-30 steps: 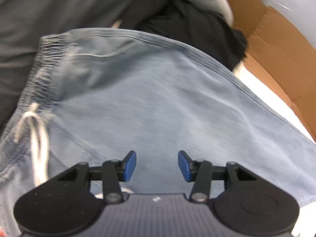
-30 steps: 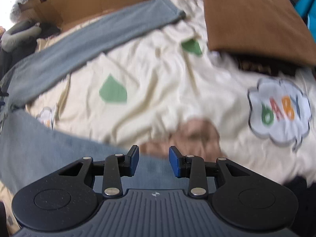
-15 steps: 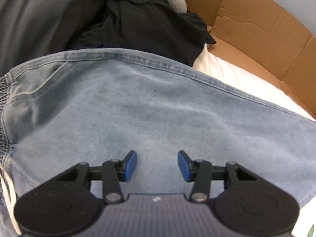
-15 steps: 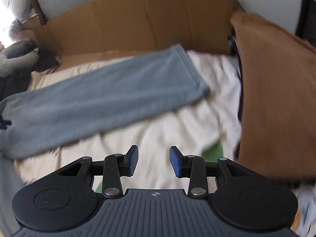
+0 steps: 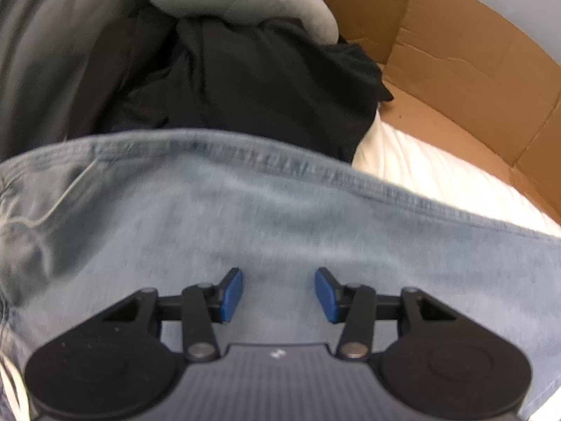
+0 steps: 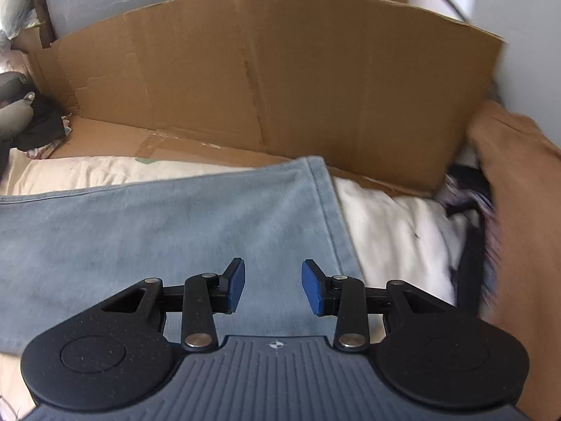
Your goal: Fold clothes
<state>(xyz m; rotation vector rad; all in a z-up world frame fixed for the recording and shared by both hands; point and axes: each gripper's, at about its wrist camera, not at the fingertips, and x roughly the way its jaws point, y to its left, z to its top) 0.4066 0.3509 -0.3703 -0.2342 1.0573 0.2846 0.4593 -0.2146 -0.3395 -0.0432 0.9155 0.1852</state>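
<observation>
Both tongs are seen open and empty. The left tongs [image 5: 278, 293] are held over the light blue jeans [image 5: 280, 217]; the right tongs [image 6: 273, 289] over the leg hem [image 6: 326, 210], centre frame, on a cream blanket [image 6: 392, 217].

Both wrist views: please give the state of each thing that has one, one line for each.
Left tongs: open, holding nothing, above the trousers.
Right tongs: open, holding nothing, near the leg's hem.
Light blue denim trousers: spread flat, not yet folded.
Black garment: crumpled in a heap.
Brown cloth: blurred, cannot tell.
Brown cardboard sheet: standing upright, creased.
</observation>
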